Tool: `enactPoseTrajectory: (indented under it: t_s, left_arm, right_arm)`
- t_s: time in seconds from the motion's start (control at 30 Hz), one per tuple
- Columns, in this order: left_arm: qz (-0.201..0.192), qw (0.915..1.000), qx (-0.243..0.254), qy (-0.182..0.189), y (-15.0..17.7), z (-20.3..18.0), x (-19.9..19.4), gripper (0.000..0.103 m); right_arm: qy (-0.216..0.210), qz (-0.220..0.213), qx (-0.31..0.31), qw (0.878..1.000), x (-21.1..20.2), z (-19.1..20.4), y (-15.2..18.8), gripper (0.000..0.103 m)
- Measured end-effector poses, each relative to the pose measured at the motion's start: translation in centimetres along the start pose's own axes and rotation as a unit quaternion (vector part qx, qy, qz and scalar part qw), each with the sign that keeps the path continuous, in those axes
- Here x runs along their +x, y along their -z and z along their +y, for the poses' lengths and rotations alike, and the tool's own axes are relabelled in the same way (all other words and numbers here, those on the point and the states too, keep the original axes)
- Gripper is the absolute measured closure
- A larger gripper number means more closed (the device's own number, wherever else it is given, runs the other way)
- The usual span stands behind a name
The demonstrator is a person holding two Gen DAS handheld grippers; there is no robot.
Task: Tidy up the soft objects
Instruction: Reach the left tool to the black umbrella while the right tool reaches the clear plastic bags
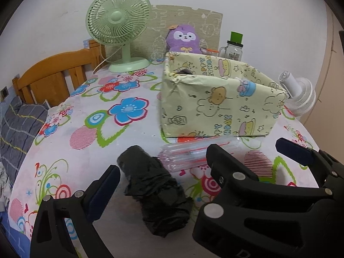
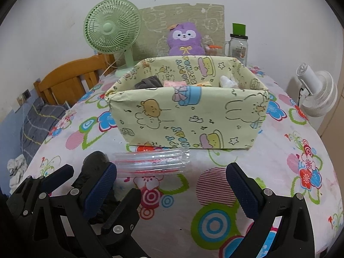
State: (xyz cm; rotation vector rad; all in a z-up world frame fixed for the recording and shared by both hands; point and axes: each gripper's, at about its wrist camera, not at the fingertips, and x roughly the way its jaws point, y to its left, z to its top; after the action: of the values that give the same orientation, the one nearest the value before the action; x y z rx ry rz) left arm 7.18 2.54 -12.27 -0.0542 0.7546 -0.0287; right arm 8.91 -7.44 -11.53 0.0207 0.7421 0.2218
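Note:
A black crumpled soft roll (image 1: 154,191) lies on the flowered tablecloth between the fingers of my left gripper (image 1: 196,154), which is open and holds nothing. In the right wrist view the black roll (image 2: 94,161) shows partly behind that gripper's left finger. My right gripper (image 2: 171,165) is open and empty too; its left finger reaches in between my left gripper's fingers. A flat clear plastic packet (image 1: 185,154) (image 2: 152,161) lies just ahead. Behind it stands a yellow paper-wrapped box (image 1: 215,107) (image 2: 189,118) with a dark cloth (image 2: 150,81), a pink packet and a white item inside.
A green desk fan (image 1: 118,28) and a purple plush toy (image 2: 185,38) stand at the back by the wall, with a glass jar (image 2: 237,47) to the right. A white fan (image 2: 318,92) is off the right edge. A wooden headboard (image 1: 53,77) and grey bedding lie left.

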Motion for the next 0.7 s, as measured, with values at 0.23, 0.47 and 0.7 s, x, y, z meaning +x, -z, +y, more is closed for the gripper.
enactPoseTrajectory:
  t_s: [0.23, 0.47, 0.7]
  left_arm:
    - [0.006, 0.9998, -0.013, -0.013, 0.1, 1.5, 0.3, 0.008]
    - [0.029, 0.9991, -0.03, -0.004, 0.4, 2.4, 1.5, 0.022]
    - [0.049, 0.9977, -0.044, 0.018, 0.8, 2.9, 2.4, 0.054]
  right_arm:
    - [-0.005, 0.005, -0.008, 1.0, 0.7, 1.0, -0.1, 0.0]
    - [0.0, 0.021, -0.004, 1.0, 1.8, 1.0, 0.1, 0.0]
    - [-0.005, 0.032, 0.0, 0.999, 2.7, 1.2, 0.1, 0.0]
